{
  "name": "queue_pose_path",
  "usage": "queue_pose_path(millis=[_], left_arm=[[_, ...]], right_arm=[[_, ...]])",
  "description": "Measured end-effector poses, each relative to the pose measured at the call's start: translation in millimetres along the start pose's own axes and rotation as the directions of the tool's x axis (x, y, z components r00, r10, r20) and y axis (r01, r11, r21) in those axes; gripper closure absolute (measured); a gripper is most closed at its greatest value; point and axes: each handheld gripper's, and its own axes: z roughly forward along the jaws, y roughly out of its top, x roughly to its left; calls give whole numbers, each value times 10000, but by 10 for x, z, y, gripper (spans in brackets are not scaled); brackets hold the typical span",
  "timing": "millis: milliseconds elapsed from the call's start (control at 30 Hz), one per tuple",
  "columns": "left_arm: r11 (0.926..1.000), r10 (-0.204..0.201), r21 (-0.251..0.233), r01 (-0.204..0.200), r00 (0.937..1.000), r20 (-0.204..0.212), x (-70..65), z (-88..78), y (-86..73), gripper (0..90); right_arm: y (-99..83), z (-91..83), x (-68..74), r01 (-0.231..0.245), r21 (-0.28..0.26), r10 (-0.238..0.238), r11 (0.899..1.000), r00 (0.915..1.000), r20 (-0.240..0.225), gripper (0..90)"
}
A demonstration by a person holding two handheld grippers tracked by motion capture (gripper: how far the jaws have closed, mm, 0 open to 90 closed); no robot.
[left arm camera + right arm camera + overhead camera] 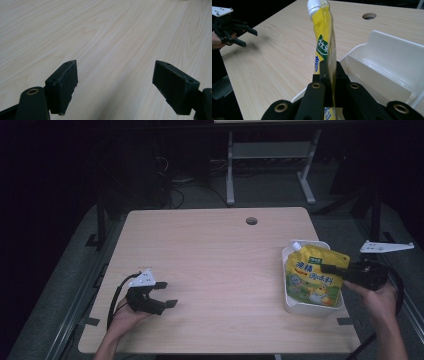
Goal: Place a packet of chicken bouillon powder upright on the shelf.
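Note:
A yellow spouted pouch [312, 275] with a white cap is held over the white bin [288, 300] at the table's right side. My right gripper [327, 268] is shut on the pouch's right edge. In the right gripper view the pouch [323, 42] stands edge-on between the jaws of the right gripper [329, 75], above the white bin [392, 62]. My left gripper [167, 294] rests open near the table's front left, nothing between its fingers. In the left gripper view the left gripper [115, 82] looks along bare wood.
The light wood table [210, 255] has a round cable hole [251, 221] near its far edge. A metal desk frame [270, 165] stands on the dark floor behind. The left gripper [247, 37] shows far off in the right gripper view.

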Motion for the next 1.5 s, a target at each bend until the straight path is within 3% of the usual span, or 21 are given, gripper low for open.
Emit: queue_pose_path(millis=[1367, 1500], left_arm=[[10000, -17, 62, 17, 10000, 19, -10, 25, -6, 202], [10000, -23, 58, 23, 10000, 27, -10, 24, -4, 202]], right_arm=[[-351, -135, -122, -541, -472, 538, 9974, 9985, -88, 888], [-334, -135, -111, -518, -362, 516, 9980, 9986, -85, 832]])
